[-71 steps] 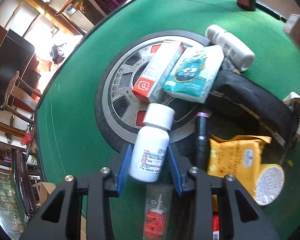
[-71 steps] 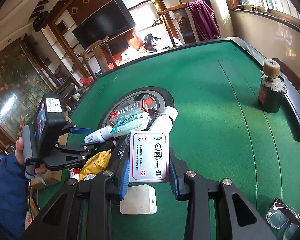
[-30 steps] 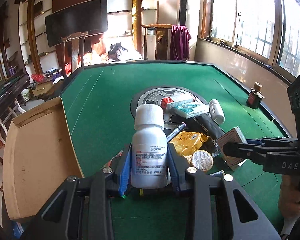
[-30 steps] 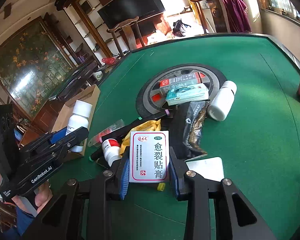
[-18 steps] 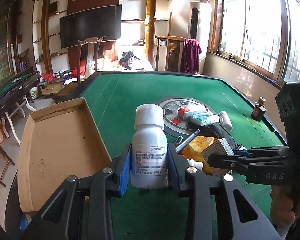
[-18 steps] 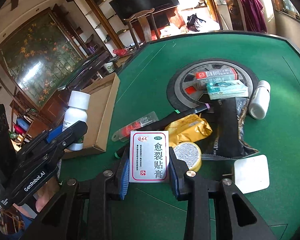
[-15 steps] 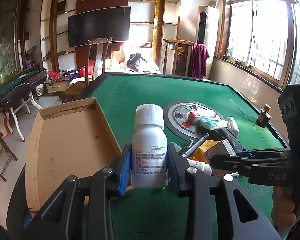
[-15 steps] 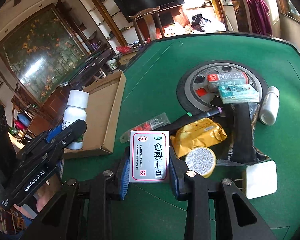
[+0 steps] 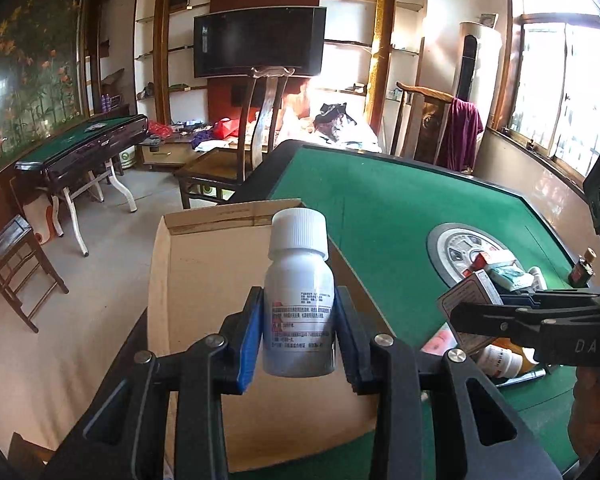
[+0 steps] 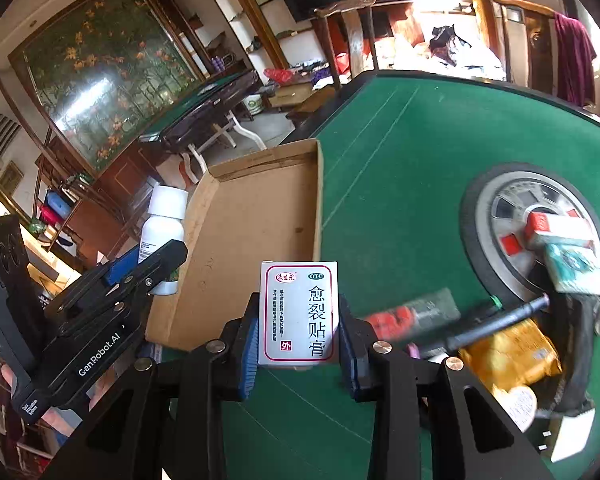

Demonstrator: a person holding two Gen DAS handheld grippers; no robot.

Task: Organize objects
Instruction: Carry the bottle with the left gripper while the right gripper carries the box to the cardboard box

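Observation:
My left gripper (image 9: pixel 298 344) is shut on a white pill bottle (image 9: pixel 299 300) with a white cap, held upright over the near part of a shallow cardboard tray (image 9: pixel 204 280). My right gripper (image 10: pixel 298 338) is shut on a white medicine box (image 10: pixel 299 314) with red border and Chinese print, held over the green table just right of the tray (image 10: pixel 260 216). The left gripper with its bottle (image 10: pixel 162 232) shows at the left of the right wrist view. The right gripper with its box (image 9: pixel 470 296) shows at the right of the left wrist view.
On the green felt table (image 10: pixel 400 168), a round grey centre plate (image 10: pixel 500 204) carries a red-white box (image 10: pixel 558 228) and a teal packet (image 10: pixel 576 268). A yellow pouch (image 10: pixel 508 354), dark pen (image 10: pixel 496 324), black bag and white bottle lie beside it. A small dark bottle (image 9: pixel 584 268) stands far right.
Both grippers have swung left from the pile towards the cardboard tray, each still holding its object. The left gripper's bottle now hangs over the tray.

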